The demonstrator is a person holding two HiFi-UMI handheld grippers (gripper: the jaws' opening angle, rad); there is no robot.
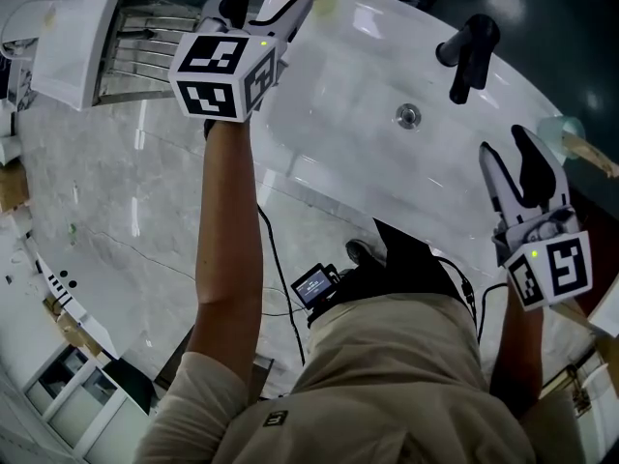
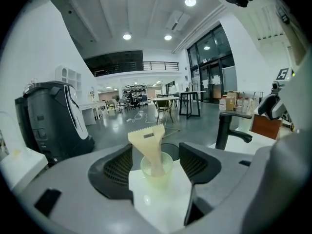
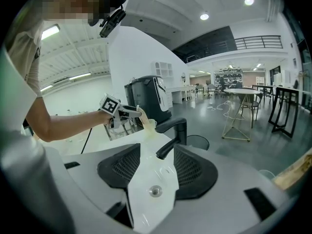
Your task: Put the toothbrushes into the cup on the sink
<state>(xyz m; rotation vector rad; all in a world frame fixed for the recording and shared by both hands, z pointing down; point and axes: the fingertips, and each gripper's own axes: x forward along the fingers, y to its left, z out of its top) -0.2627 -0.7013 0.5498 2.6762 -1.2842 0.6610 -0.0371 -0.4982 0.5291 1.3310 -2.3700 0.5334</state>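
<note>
The left gripper (image 2: pixel 156 151) is held at the far left of the sink (image 1: pixel 319 177), with its jaws spread wide to either side of the pale green cup (image 2: pixel 157 173). Nothing is gripped: neither the cup nor the toothbrush (image 2: pixel 147 141) is touched by the pads. The gripper is judged to be kept there because this toothbrush is already delivered, so the wide jaws leave room to draw clear without tipping the cup.

The cup is set on the sink's white rim, well away from the black faucet (image 1: pixel 469 51). The toothbrush is stood inside it, narrow end down and broad toothed end up. Its long axis is close to upright, leaned a little to the left against the cup's lip as seen in the left gripper view.

The right gripper (image 3: pixel 157 151) is held over the near right of the basin, aimed across the drain (image 3: pixel 155 191) at the faucet. Its jaws are parted and nothing is between them. A beige piece (image 1: pixel 590 153), possibly another toothbrush, is seen lying just right of it, so it is judged to be poised for that pickup
</note>
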